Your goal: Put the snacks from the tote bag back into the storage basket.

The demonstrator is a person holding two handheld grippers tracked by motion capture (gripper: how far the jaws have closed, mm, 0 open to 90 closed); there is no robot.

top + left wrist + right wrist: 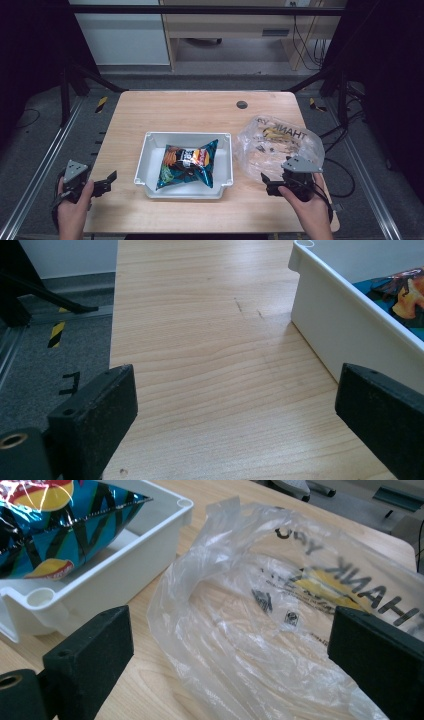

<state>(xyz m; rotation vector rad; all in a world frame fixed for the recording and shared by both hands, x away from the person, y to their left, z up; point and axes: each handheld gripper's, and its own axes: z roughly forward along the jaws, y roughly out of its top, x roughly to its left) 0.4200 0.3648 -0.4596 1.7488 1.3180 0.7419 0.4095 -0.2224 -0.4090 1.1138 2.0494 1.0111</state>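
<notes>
I have the right gripper (270,184) near the table's right front corner, its two black jaws spread wide and holding nothing. Looking along them in the right gripper view (230,680), the crumpled clear plastic bag with black lettering and a yellow mark (280,610) lies directly ahead, its near folds reaching in between the jaws; I cannot tell for certain whether either jaw touches the film yet, though from above the gripper sits just at the bag's front edge. In the high view the bag (277,142) rests on the pale wooden table (190,107), to the right of the white rectangular plastic tray (150,145) and just beside its right wall.

Inside the tray lies a glossy blue-and-black snack packet with orange and yellow printing (189,164), tilted with one corner up against the right rim. The right gripper view catches the same packet (55,525) over the tray's corner (165,517).

My left gripper (107,182) hovers at the table's left front edge, jaws likewise wide apart and empty. Its own view (235,425) looks along bare wood, with the tray's white side wall (345,330) just to the right.
</notes>
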